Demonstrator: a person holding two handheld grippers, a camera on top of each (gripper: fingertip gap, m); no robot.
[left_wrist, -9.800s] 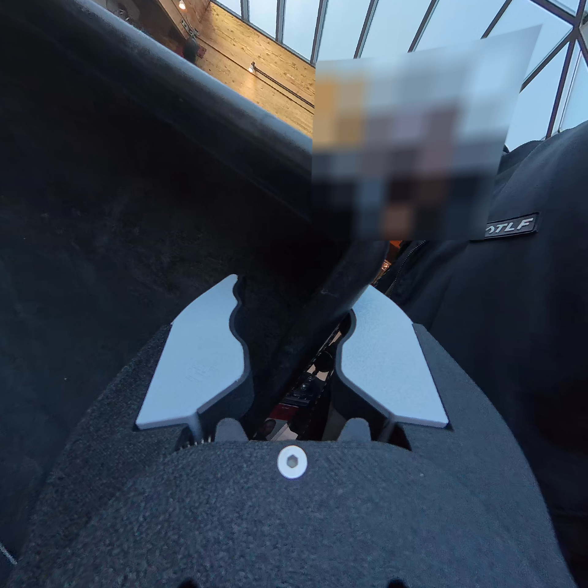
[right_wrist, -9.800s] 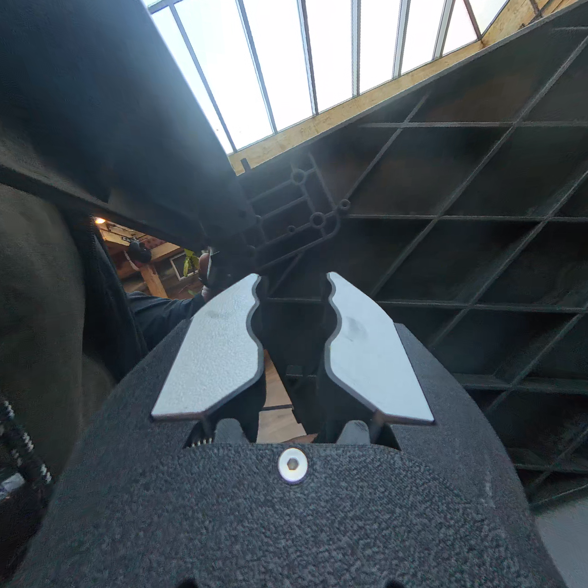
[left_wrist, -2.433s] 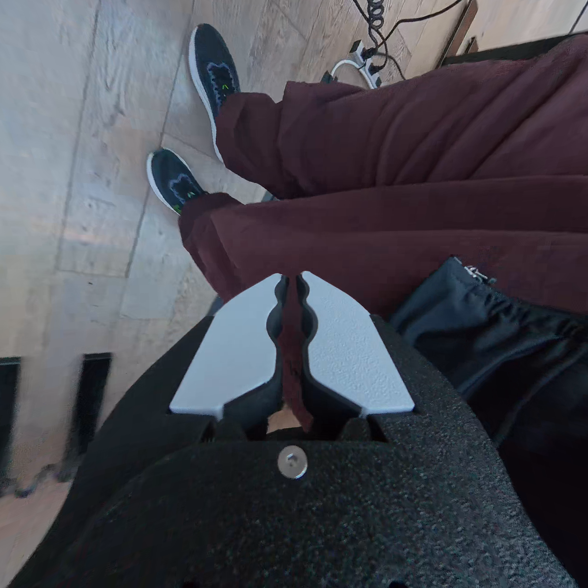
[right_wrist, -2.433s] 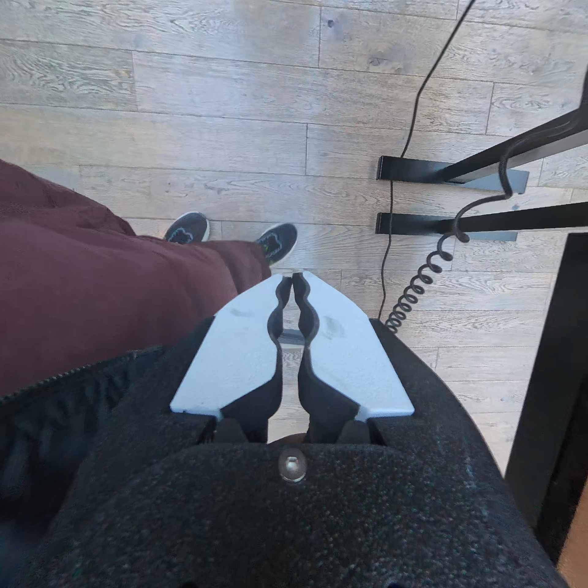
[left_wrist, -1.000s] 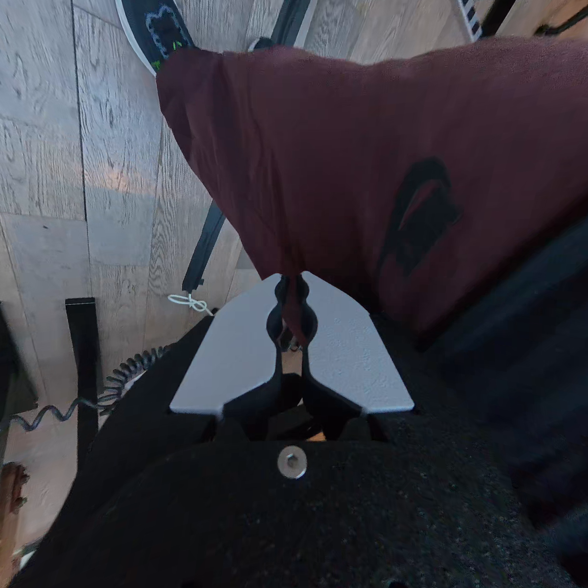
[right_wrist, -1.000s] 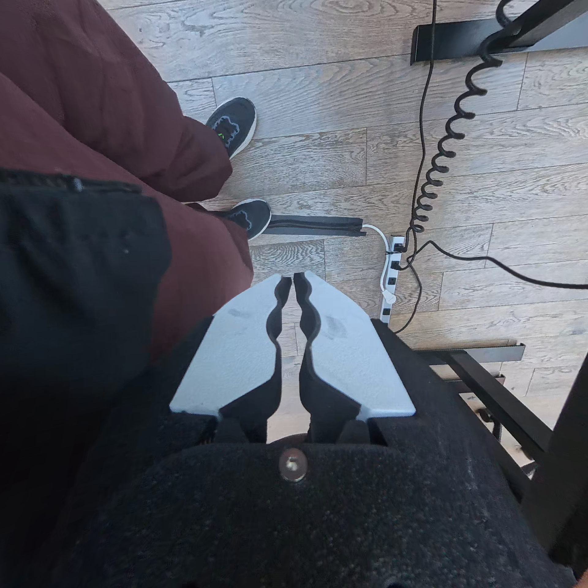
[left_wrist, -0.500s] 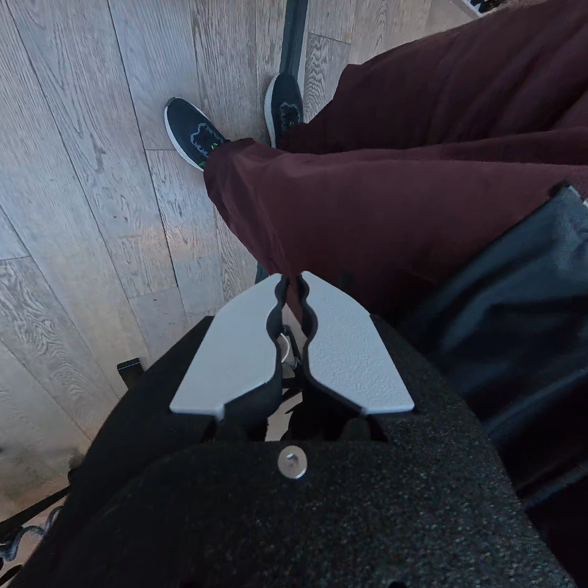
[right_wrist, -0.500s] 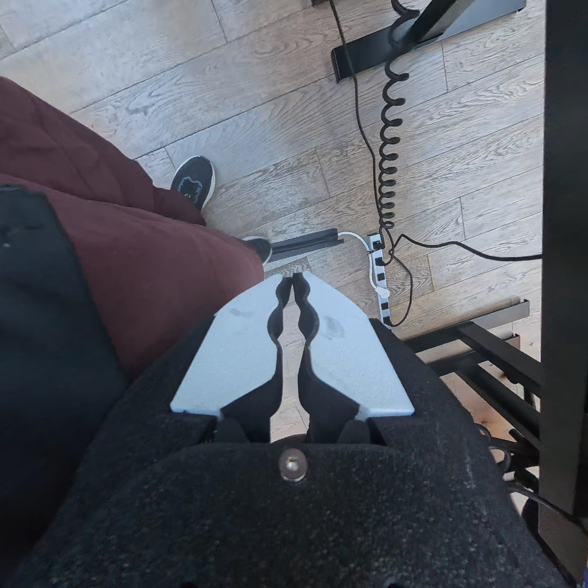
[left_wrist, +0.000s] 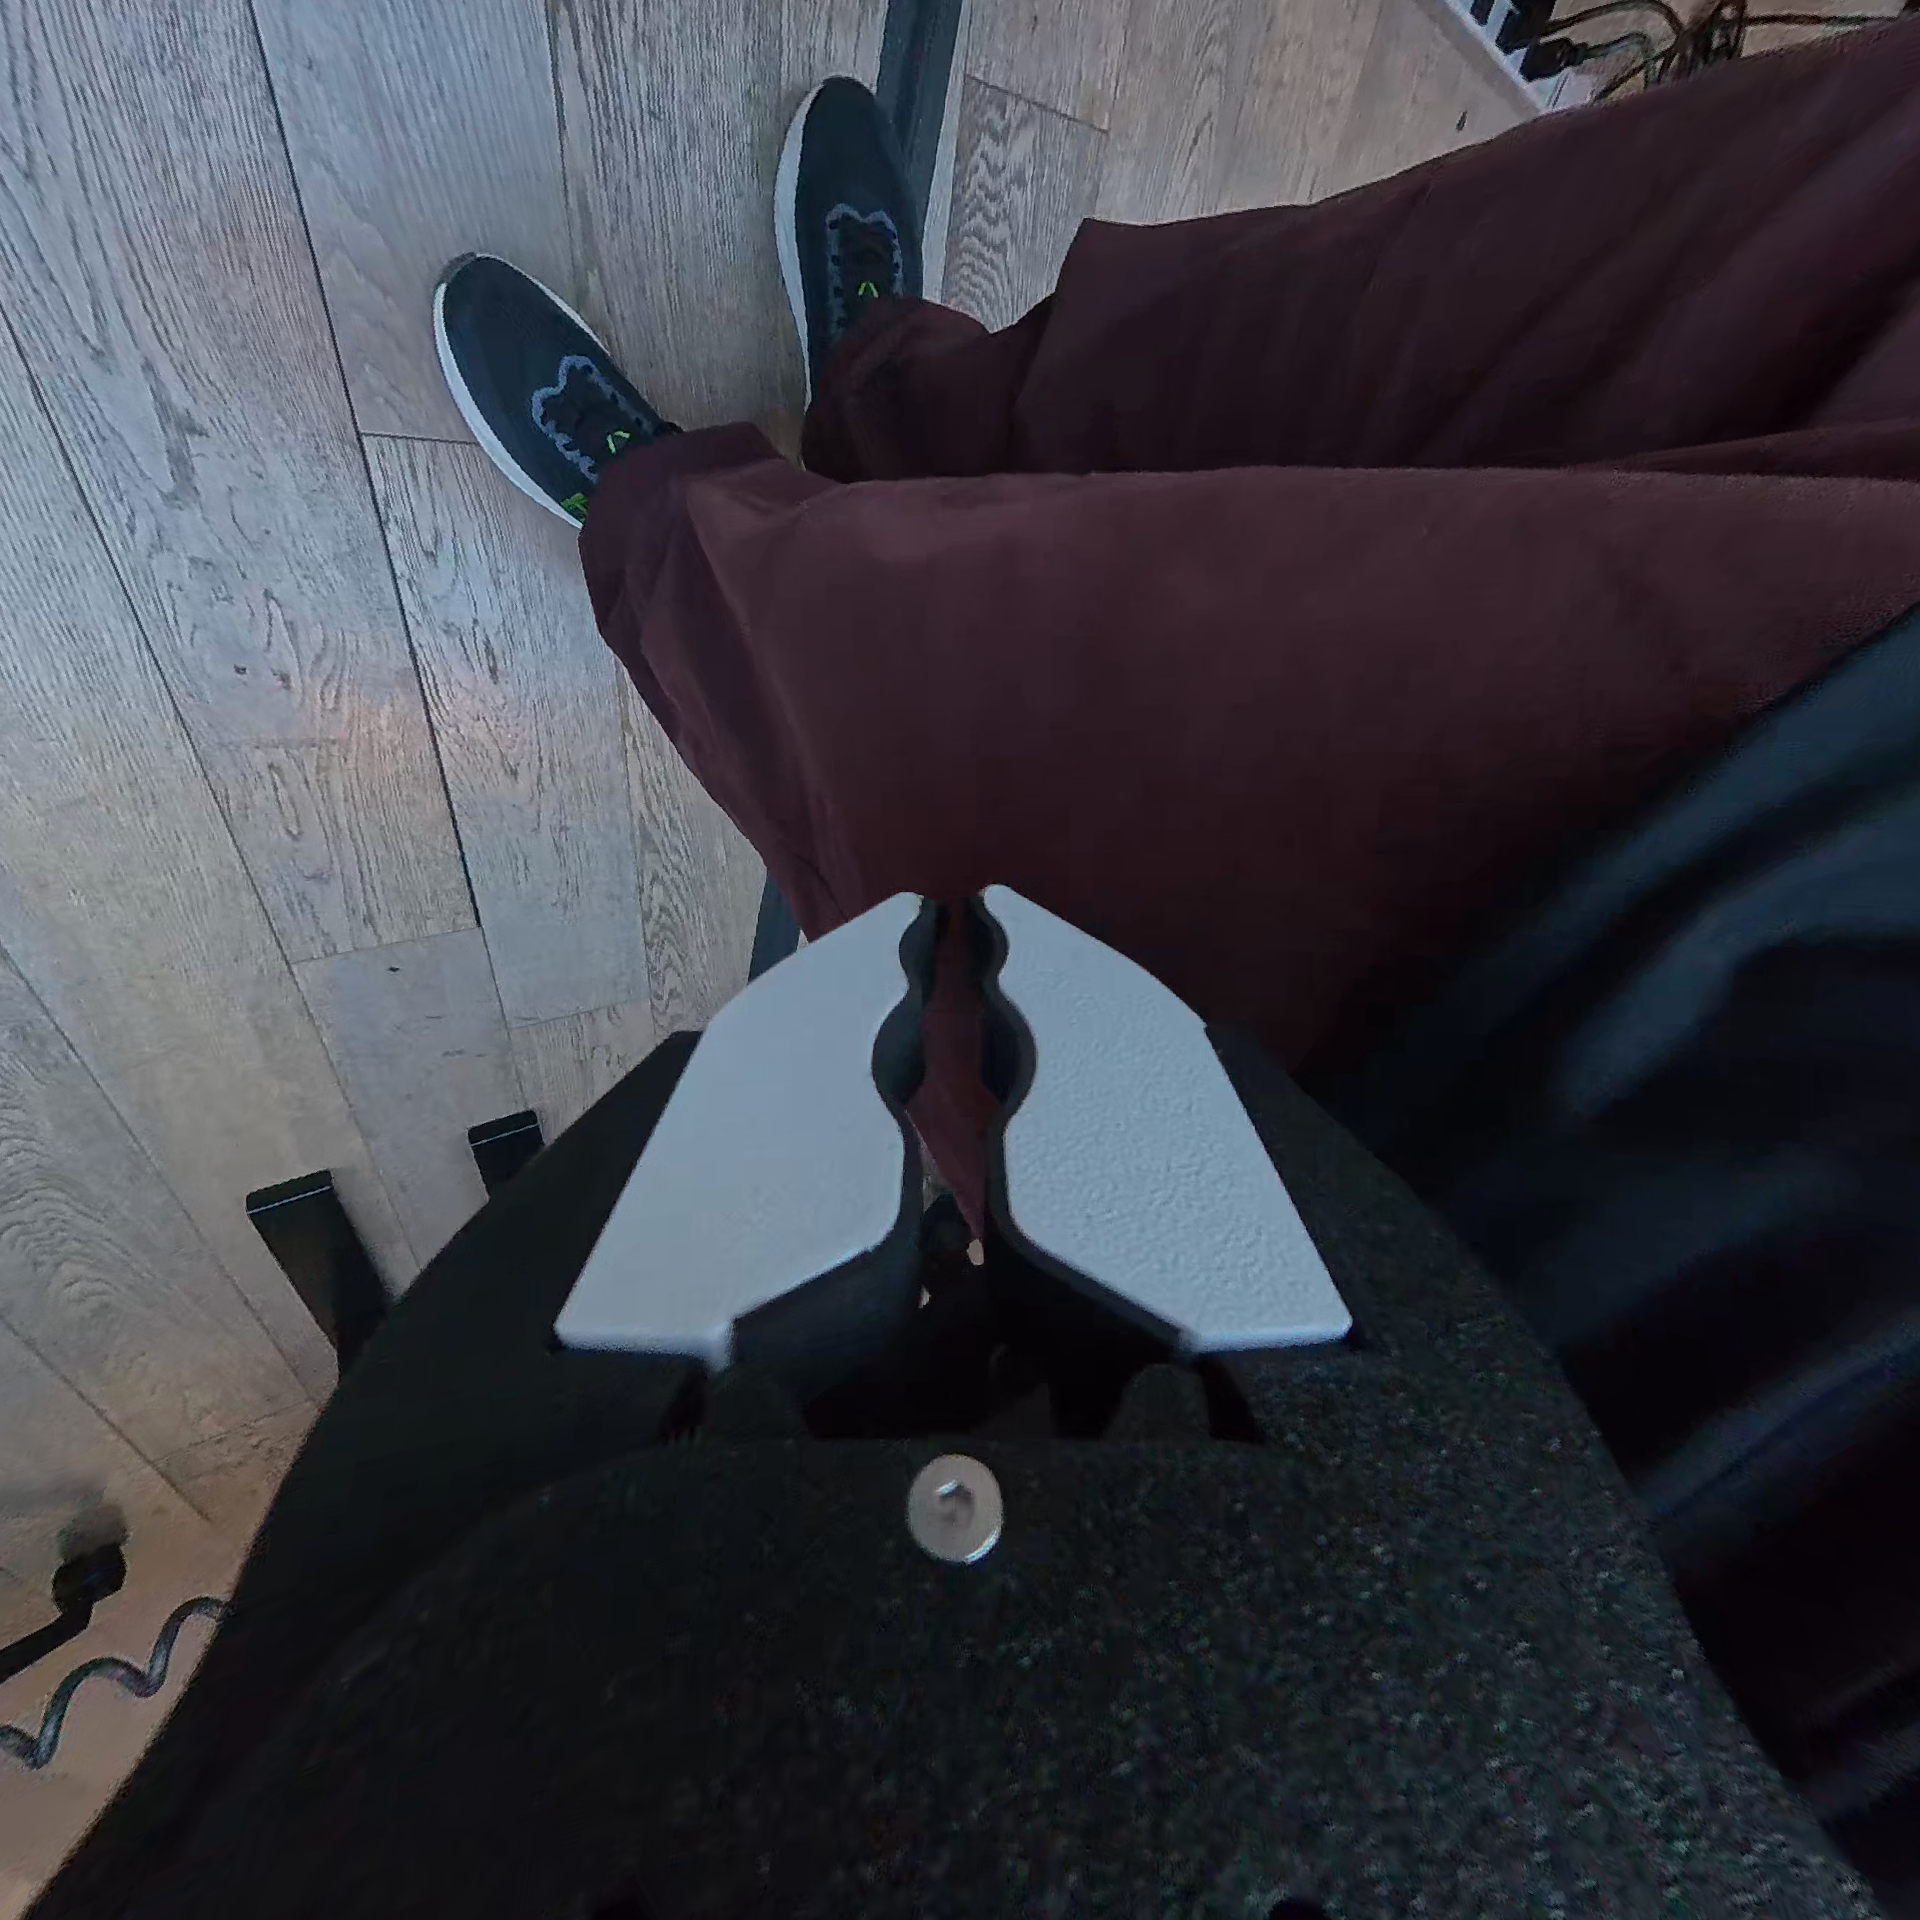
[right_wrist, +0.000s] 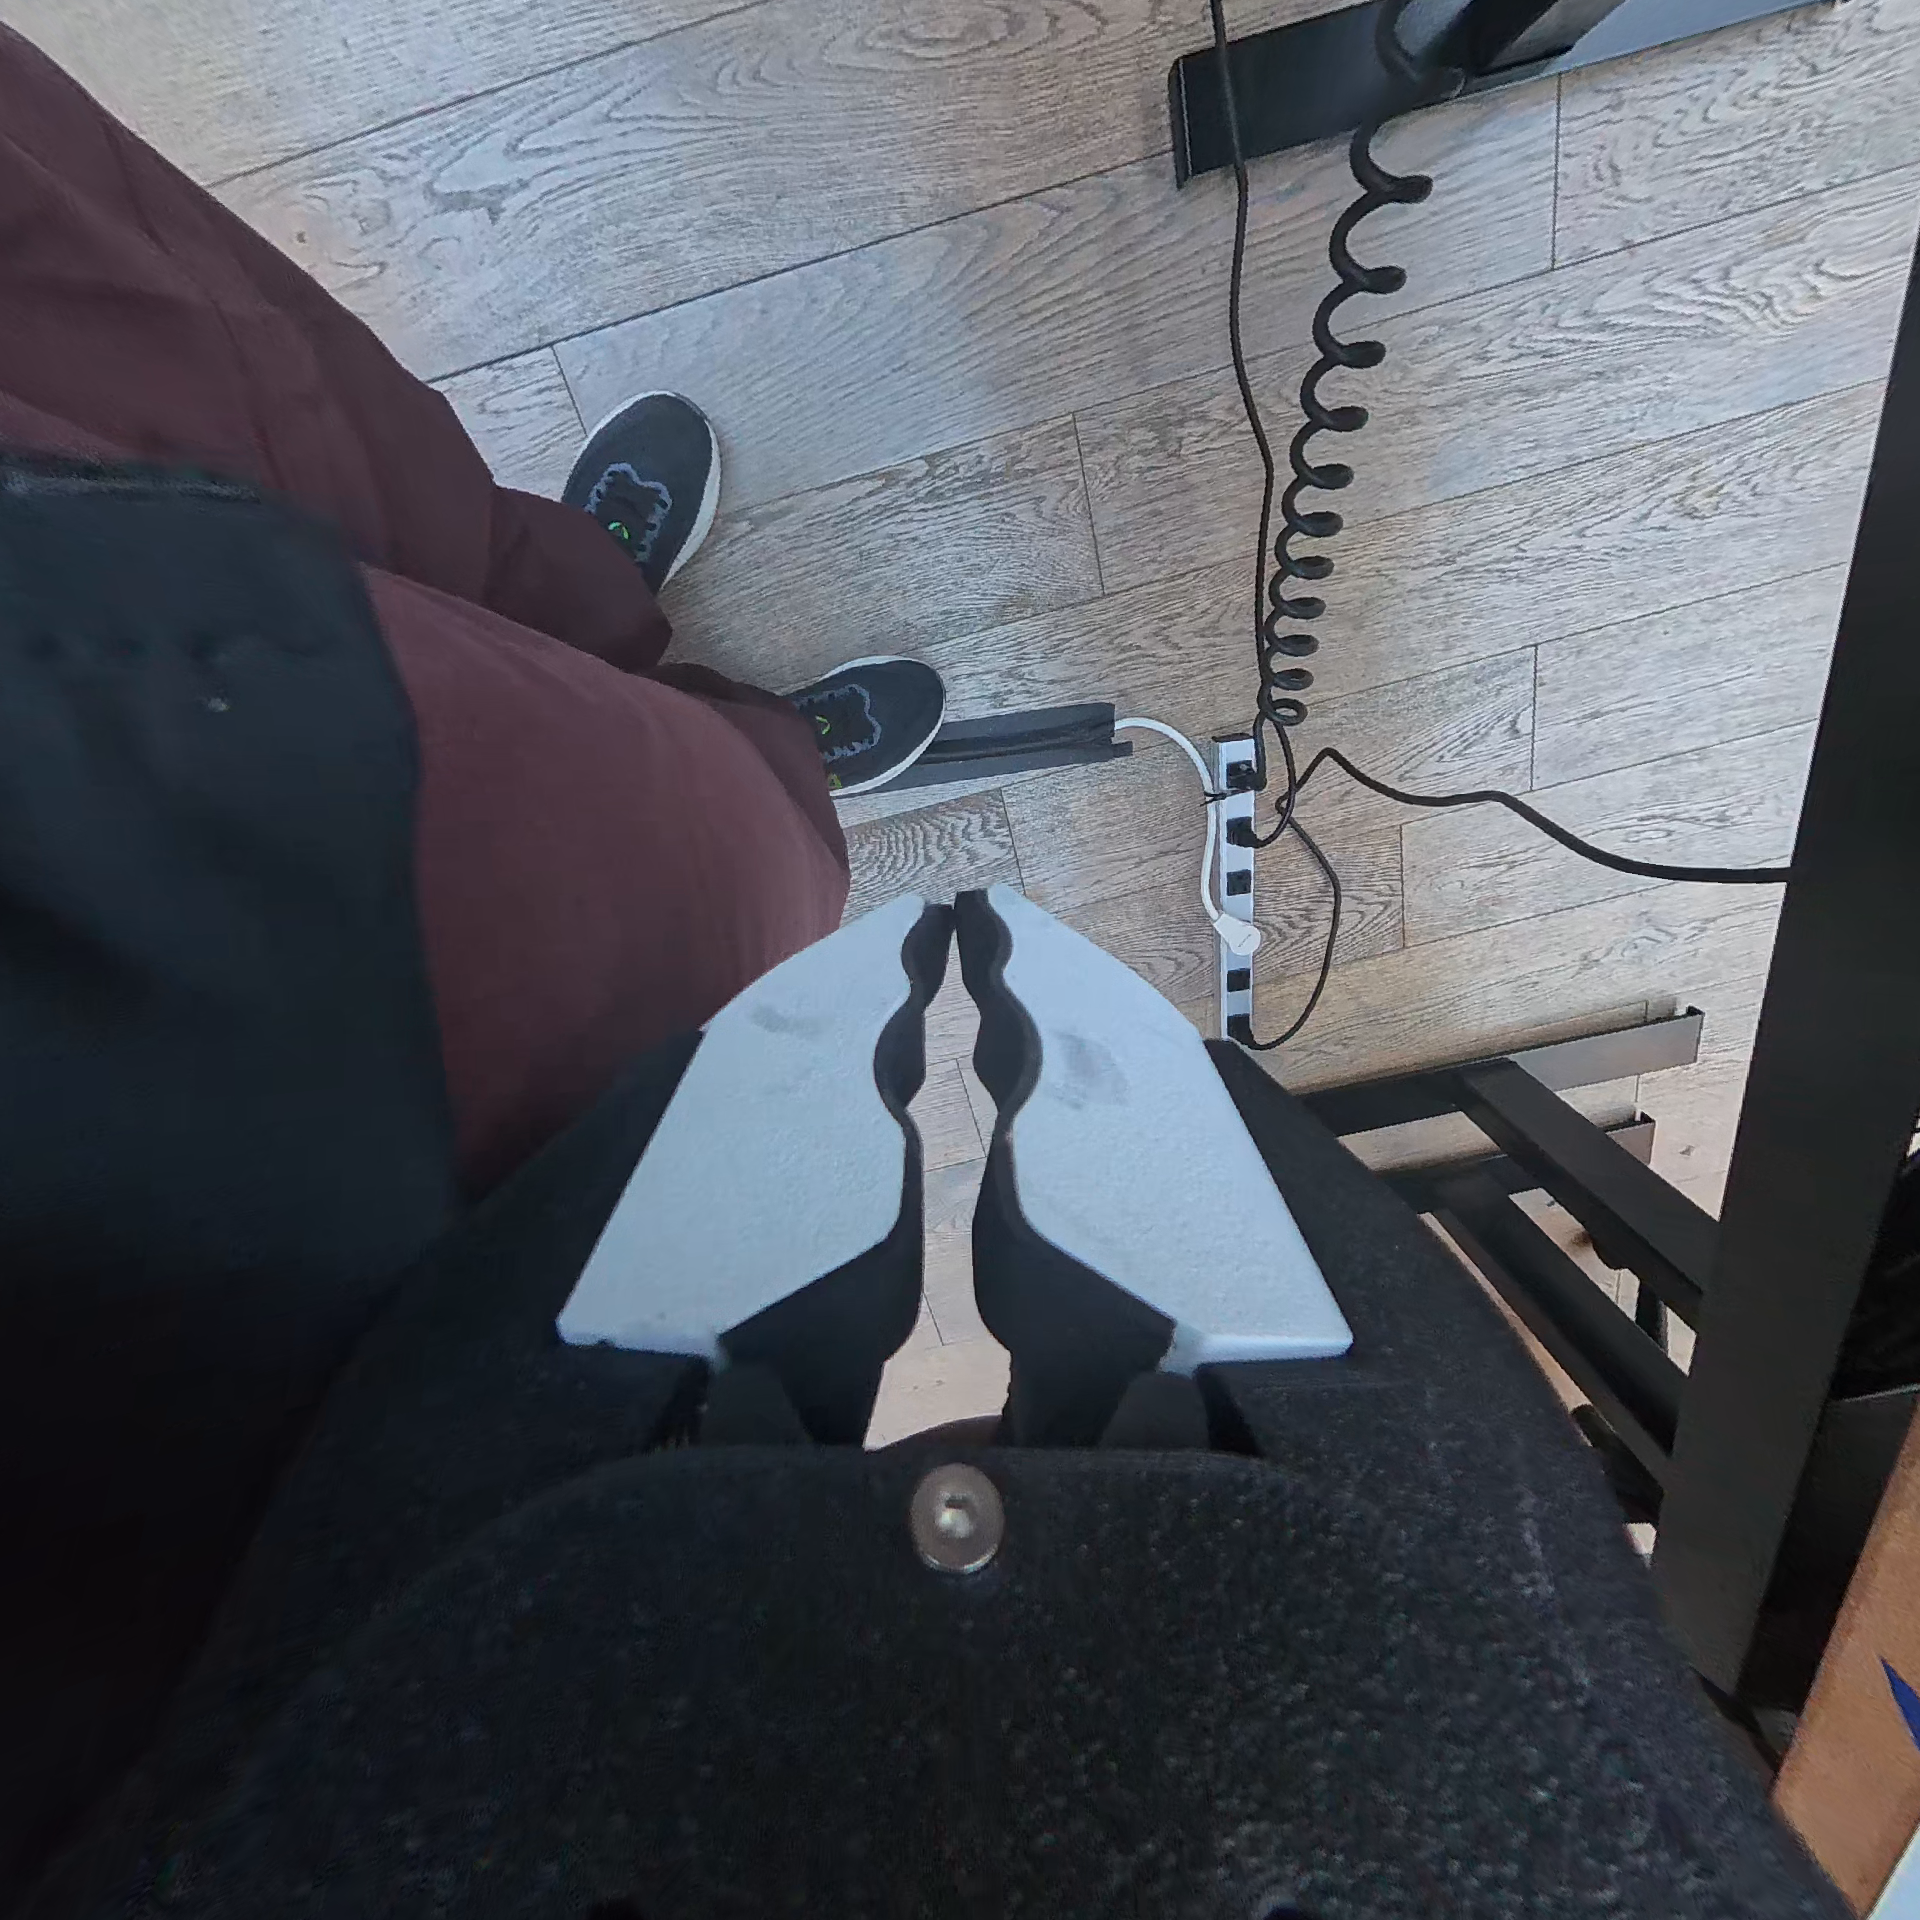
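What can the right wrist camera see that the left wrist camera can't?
Only the right wrist view shows the white power strip on the floor and the right gripper, shut on nothing. Only the left wrist view shows the left gripper, with maroon cloth between its fingers; whether it grips the cloth I cannot tell. Both show the wooden floor, two dark sneakers and the maroon trousers.

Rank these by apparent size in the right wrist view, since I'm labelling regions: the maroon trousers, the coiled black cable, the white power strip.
1. maroon trousers, largest, though nearest the camera
2. coiled black cable
3. white power strip, smallest
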